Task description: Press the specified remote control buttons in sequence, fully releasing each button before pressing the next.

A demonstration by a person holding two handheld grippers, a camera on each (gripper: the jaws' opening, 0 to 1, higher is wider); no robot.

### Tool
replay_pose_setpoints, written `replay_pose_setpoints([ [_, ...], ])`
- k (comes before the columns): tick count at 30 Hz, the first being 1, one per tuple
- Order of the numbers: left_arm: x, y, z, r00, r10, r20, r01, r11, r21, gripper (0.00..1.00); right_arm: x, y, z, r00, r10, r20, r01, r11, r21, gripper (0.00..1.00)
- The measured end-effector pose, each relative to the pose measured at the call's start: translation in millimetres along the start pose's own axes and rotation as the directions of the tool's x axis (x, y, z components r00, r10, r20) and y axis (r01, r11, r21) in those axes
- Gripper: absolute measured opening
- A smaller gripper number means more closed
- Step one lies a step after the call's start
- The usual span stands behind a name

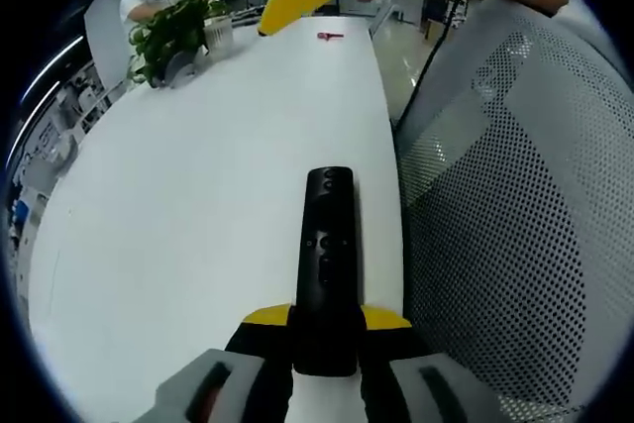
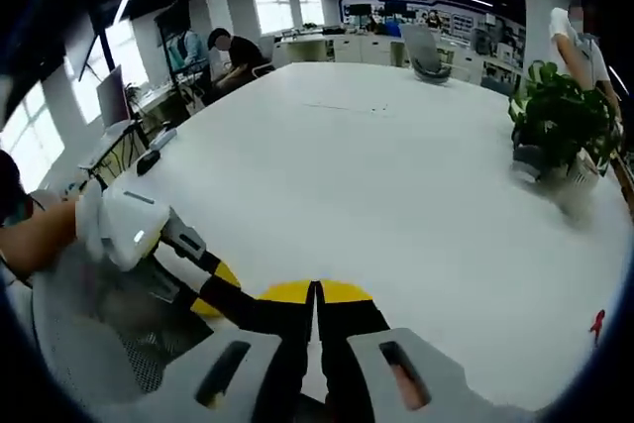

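The left gripper [image 1: 325, 329] is clamped on the near end of the black remote control [image 1: 327, 255], which juts forward over the white desk [image 1: 188, 195] close to its right edge; it looks light, rigid and smooth-cased (likely to pivot under a press), so holding the button-free tail seems sound. The right gripper [image 2: 317, 309] has its jaws closed together, empty, over the desk [image 2: 396, 175]. Button legends are too small to read; the remote's tail is hidden between the jaws. Farther off, a potted plant [image 1: 173, 37] stands at the far-left edge.
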State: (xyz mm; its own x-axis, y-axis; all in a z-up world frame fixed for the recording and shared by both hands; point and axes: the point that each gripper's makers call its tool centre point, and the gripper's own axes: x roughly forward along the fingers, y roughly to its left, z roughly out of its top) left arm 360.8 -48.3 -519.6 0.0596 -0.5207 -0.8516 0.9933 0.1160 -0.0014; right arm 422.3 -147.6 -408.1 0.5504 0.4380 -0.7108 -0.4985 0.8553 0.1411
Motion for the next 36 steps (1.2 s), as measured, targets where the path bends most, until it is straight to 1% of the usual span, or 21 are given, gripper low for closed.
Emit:
replay_pose_setpoints([
  [2,0.3,0.2,0.0,1.000,-0.002,-0.001,0.002,1.000,0.003,0.24,6.3,0.7,0.3,1.000,0.010,-0.012,-0.010,1.000,0.007,0.00],
  [6,0.3,0.3,0.1,1.000,-0.003,-0.001,0.003,1.000,0.005,0.24,18.7,3.9,-8.2,0.996,0.039,-0.075,-0.037,0.999,0.035,0.00],
  [8,0.6,0.5,0.1,1.000,-0.002,0.000,0.002,1.000,0.006,0.24,24.4,6.2,-18.5,0.991,0.058,-0.124,-0.052,0.997,0.053,0.00],
  [11,0.3,0.5,0.3,1.000,-0.003,0.003,0.003,1.000,0.000,0.24,30.7,7.3,-31.3,0.986,0.063,-0.152,-0.054,0.997,0.057,0.00],
  [13,0.1,0.4,0.4,1.000,-0.002,0.004,0.002,1.000,-0.001,0.24,33.2,9.0,-42.8,0.981,0.069,-0.182,-0.058,0.996,0.062,0.00],
  [15,-0.2,0.3,0.4,1.000,-0.001,0.006,0.001,1.000,-0.003,0.24,34.5,13.7,-56.6,0.964,0.096,-0.248,-0.082,0.995,0.065,0.00],
  [16,-0.4,0.1,0.4,1.000,-0.001,0.006,0.001,1.000,-0.005,0.24,35.5,14.9,-60.1,0.958,0.102,-0.267,-0.086,0.994,0.070,0.00],
  [17,-0.4,0.1,0.4,1.000,-0.001,0.005,0.001,1.000,-0.005,0.24,36.9,15.3,-62.4,0.957,0.098,-0.274,-0.081,0.994,0.072,0.00],
  [22,-0.6,-0.4,0.3,1.000,-0.001,0.005,0.001,1.000,-0.006,0.25,43.6,21.2,-71.3,0.942,0.118,-0.314,-0.102,0.993,0.066,0.00],
  [24,-0.8,-0.7,0.4,1.000,-0.002,0.005,0.002,1.000,-0.005,0.25,45.5,22.5,-77.3,0.932,0.123,-0.342,-0.107,0.992,0.064,0.00],
  [26,-0.8,-0.9,0.4,1.000,-0.003,0.004,0.003,1.000,-0.003,0.25,46.3,23.7,-80.9,0.926,0.125,-0.355,-0.108,0.992,0.068,0.00],
  [29,-1.0,-1.0,0.4,1.000,-0.003,0.003,0.003,1.000,-0.002,0.25,46.7,25.5,-82.8,0.923,0.129,-0.362,-0.111,0.991,0.070,0.00],
  [32,-1.3,-1.1,0.4,1.000,-0.003,0.002,0.003,1.000,-0.003,0.25,48.2,27.3,-89.2,0.912,0.129,-0.390,-0.113,0.992,0.064,0.00],
  [36,-1.3,-0.9,0.3,1.000,-0.004,0.002,0.004,1.000,-0.004,0.24,49.4,26.1,-91.5,0.909,0.124,-0.397,-0.111,0.992,0.056,0.00],
])
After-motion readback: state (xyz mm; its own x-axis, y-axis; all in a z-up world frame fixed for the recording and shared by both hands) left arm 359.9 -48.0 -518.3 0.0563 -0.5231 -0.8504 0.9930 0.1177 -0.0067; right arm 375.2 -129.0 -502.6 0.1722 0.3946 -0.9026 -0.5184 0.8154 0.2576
